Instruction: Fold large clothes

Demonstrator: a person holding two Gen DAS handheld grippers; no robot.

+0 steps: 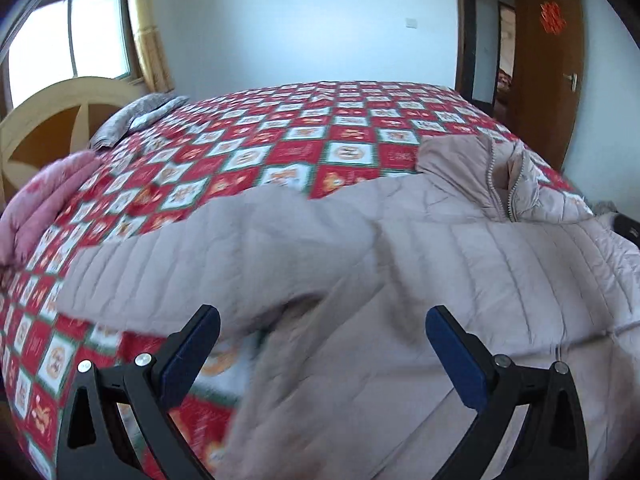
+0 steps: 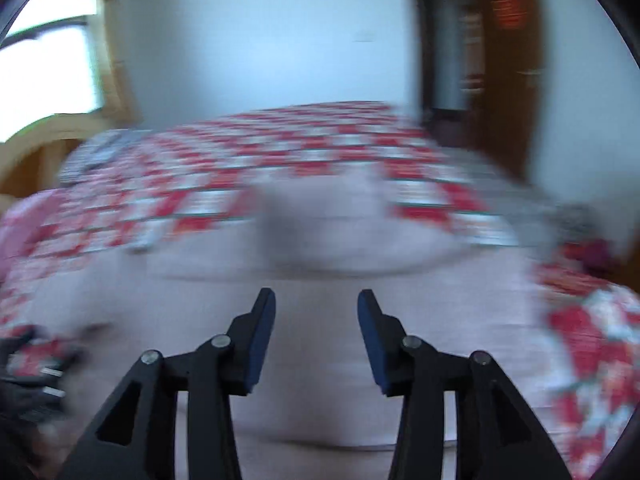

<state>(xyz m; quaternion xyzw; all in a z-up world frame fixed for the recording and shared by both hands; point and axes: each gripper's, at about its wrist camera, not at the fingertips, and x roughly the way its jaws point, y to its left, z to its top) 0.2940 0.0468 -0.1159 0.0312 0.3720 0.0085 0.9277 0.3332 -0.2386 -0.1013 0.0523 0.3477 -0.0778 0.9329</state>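
While your left gripper [image 1: 322, 322] points down over the near edge of the bed, its blue-padded fingers [image 1: 456, 360] stand wide apart with nothing pinched between them, and the pale pink quilted jacket [image 1: 460, 264] spreads out right below and beyond them. The jacket lies flat across the red-and-white checked bedspread [image 1: 280, 136], its zipped collar [image 1: 496, 172] up towards the right, near the far side of the garment, and one sleeve [image 1: 208, 240] stretches off to the left past your left finger. A blurred fold of the jacket rises just between the two fingers, though you are not gripping it. Over on your right gripper [image 2: 316, 312], the view is smeared with motion, but the jaws are parted, narrower than the left pair, and hold nothing; the jacket [image 2: 320, 360] fills the space under and ahead of them, with no fabric caught by the pads. A folded pink blanket [image 1: 48, 200] sits at the left edge of the bed, well apart from both grippers.
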